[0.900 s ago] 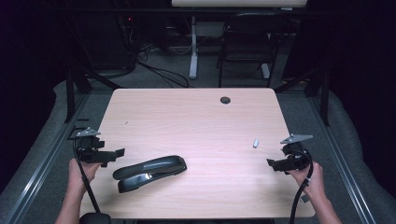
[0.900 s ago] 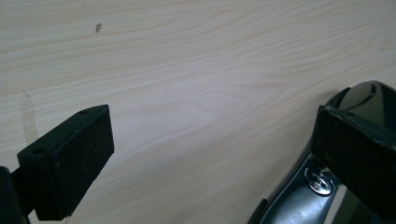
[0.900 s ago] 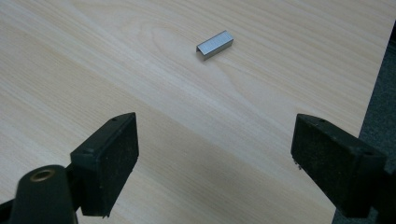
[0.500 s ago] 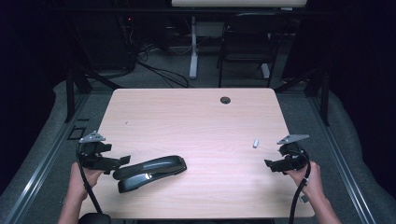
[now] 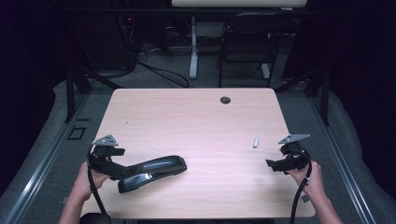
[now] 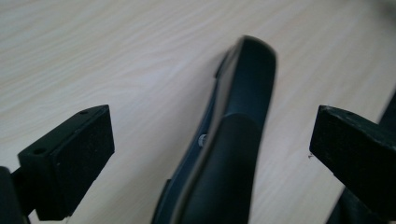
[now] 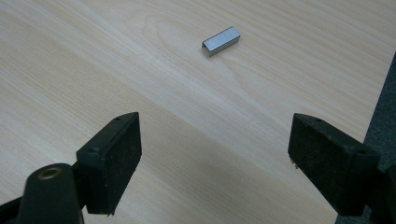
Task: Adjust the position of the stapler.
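A black stapler [image 5: 152, 171] lies on the wooden table [image 5: 196, 121] near its front left. My left gripper [image 5: 122, 171] stands open around the stapler's rear end; in the left gripper view the stapler's black body [image 6: 233, 140] runs up between the two jaws, with gaps on both sides. A small silver strip of staples [image 5: 256, 143] lies at the right of the table. My right gripper [image 5: 272, 164] is open just in front of it, and the staples [image 7: 222, 41] show ahead of its spread jaws on bare wood.
A round cable grommet [image 5: 225, 100] sits near the table's far edge. Beyond the table stand a dark chair [image 5: 243, 46] and a white desk leg [image 5: 193, 46] with cables on the floor. The table's right edge [image 5: 299, 163] runs close to my right hand.
My left gripper has moved right and forward until its jaws stand around the stapler's rear end. My right gripper has shifted slightly left toward the staples.
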`<state>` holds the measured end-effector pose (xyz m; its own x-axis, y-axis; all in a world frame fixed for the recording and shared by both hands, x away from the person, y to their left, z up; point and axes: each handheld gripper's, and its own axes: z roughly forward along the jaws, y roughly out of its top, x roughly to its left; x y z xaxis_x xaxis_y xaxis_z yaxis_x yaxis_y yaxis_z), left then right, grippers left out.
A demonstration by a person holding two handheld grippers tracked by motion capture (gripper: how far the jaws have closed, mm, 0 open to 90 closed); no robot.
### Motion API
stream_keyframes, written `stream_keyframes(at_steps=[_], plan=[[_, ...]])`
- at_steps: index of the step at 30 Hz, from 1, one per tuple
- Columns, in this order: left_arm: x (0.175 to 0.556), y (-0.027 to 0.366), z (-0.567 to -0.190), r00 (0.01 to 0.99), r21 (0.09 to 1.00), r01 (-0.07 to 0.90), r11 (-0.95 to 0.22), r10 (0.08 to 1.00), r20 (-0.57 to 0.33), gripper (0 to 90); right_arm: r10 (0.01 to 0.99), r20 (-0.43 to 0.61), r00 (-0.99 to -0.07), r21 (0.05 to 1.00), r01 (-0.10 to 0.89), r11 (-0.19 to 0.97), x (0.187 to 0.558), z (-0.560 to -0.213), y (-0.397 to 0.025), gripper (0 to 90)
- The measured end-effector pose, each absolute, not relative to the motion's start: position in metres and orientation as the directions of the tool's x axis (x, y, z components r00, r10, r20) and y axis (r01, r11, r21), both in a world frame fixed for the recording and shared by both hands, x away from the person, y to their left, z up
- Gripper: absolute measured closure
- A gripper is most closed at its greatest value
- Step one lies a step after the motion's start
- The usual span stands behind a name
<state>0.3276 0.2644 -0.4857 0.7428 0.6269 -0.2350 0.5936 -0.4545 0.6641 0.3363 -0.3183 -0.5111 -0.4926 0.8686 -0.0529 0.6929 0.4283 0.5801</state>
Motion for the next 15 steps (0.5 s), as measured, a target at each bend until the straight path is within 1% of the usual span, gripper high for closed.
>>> stream_keyframes(at_steps=[1,2,6,8,9,11,13,14,15], plan=[[0.328,0.264,-0.486,0.743,0.664,0.594,-0.454,0.627,-0.235,0.2,0.869,-0.055,-0.491,0.580,0.693,0.428,0.336,-0.511,-0.318,17.0],[0.327,0.261,-0.489,0.763,0.647,0.582,-0.492,0.606,-0.225,1.2,0.869,-0.055,-0.492,0.580,0.693,0.429,0.336,-0.511,-0.319,17.1],[0.326,0.256,-0.494,0.799,0.621,0.560,-0.548,0.554,-0.231,13.2,0.869,-0.051,-0.492,0.577,0.696,0.428,0.336,-0.511,-0.319,17.5],[0.325,0.254,-0.495,0.807,0.616,0.554,-0.560,0.544,-0.231,17.0,0.869,-0.051,-0.491,0.573,0.699,0.428,0.336,-0.511,-0.319,17.9],[0.325,0.253,-0.495,0.805,0.616,0.554,-0.561,0.550,-0.223,22.0,0.869,-0.053,-0.492,0.574,0.697,0.429,0.336,-0.511,-0.319,18.2],[0.325,0.253,-0.495,0.802,0.611,0.556,-0.563,0.557,-0.215,35.3,0.869,-0.053,-0.491,0.573,0.698,0.429,0.336,-0.512,-0.319,18.4],[0.324,0.254,-0.497,0.803,0.607,0.553,-0.570,0.558,-0.208,42.5,0.868,-0.056,-0.494,0.565,0.700,0.436,0.337,-0.512,-0.319,19.2],[0.324,0.254,-0.497,0.800,0.606,0.555,-0.570,0.565,-0.202,43.0,0.867,-0.057,-0.495,0.564,0.701,0.437,0.337,-0.512,-0.319,19.3],[0.324,0.254,-0.497,0.797,0.607,0.555,-0.569,0.572,-0.193,46.2,0.867,-0.058,-0.495,0.563,0.701,0.437,0.337,-0.512,-0.318,19.4]])
